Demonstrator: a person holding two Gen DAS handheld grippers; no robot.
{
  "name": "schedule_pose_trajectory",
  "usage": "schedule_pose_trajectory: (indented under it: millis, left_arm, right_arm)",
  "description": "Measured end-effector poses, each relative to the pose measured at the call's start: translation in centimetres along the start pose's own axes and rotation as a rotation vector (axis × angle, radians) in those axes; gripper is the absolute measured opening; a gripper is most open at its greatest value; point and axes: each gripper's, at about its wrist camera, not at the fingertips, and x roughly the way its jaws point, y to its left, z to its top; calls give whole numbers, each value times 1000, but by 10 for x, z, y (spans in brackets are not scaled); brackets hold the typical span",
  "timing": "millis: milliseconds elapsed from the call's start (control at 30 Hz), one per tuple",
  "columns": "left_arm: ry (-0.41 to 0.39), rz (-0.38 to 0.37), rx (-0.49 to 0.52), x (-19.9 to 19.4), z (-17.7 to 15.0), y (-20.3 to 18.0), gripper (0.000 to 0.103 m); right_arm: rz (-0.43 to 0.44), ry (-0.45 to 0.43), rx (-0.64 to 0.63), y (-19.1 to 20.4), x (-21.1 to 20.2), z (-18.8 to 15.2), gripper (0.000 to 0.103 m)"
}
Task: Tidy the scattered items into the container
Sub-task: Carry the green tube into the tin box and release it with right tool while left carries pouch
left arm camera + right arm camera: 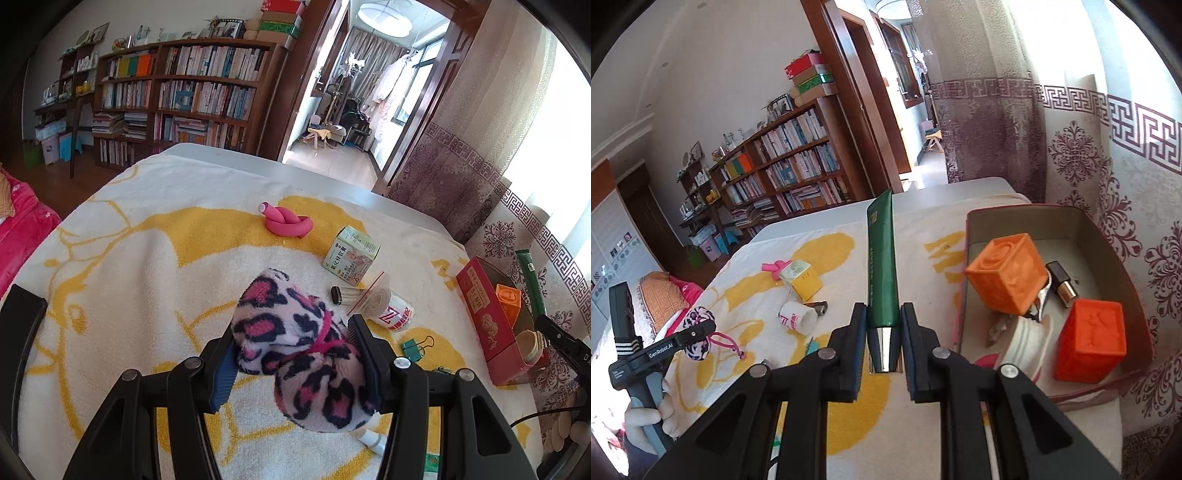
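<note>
Two grippers hold things above the towel-covered table (147,229): the left gripper (295,354) clamps a leopard-print pouch (295,343), the right gripper (883,332) pinches a green tube (881,266) beside the red box (1115,254).

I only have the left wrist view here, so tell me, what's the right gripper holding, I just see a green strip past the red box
Observer: The right gripper is shut on a green tube, gripped near its silver cap, which points back toward the camera.
Operator: What's inside the red box? I only see an orange corner.
Observer: The red box holds two orange cubes, one lighter and one deeper orange, plus a small black and silver cylinder.
Operator: And my pouch, is it gripped?
Observer: From the right wrist, the left gripper is seen clamping the leopard-print pouch, its pink cord dangling.
</note>
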Motion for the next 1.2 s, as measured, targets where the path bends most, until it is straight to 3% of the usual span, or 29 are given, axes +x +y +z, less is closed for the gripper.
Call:
schedule_pose_trajectory:
  millis: [67, 267, 433, 833, 1067, 1200]
  left_arm:
    - [10, -21, 15, -1, -2, -11, 57]
    - [18, -48, 71, -4, -6, -40, 57]
    - [21, -60, 85, -10, -6, -49, 57]
    - [33, -110, 140, -16, -5, -78, 57]
    - [38, -165, 199, -17, 1, -111, 57]
    - [49, -205, 253, -14, 2, -142, 57]
  right_arm:
    - [-50, -11, 26, -19, -9, 0, 20]
    - [-73, 24, 87, -52, -9, -8, 20]
    - [-180, -4, 123, -77, -11, -9, 20]
    - [-168, -19, 227, -102, -7, -3, 23]
    - [-156, -59, 234, -105, -9, -6, 31]
    - [-160, -87, 237, -106, -12, -5, 48]
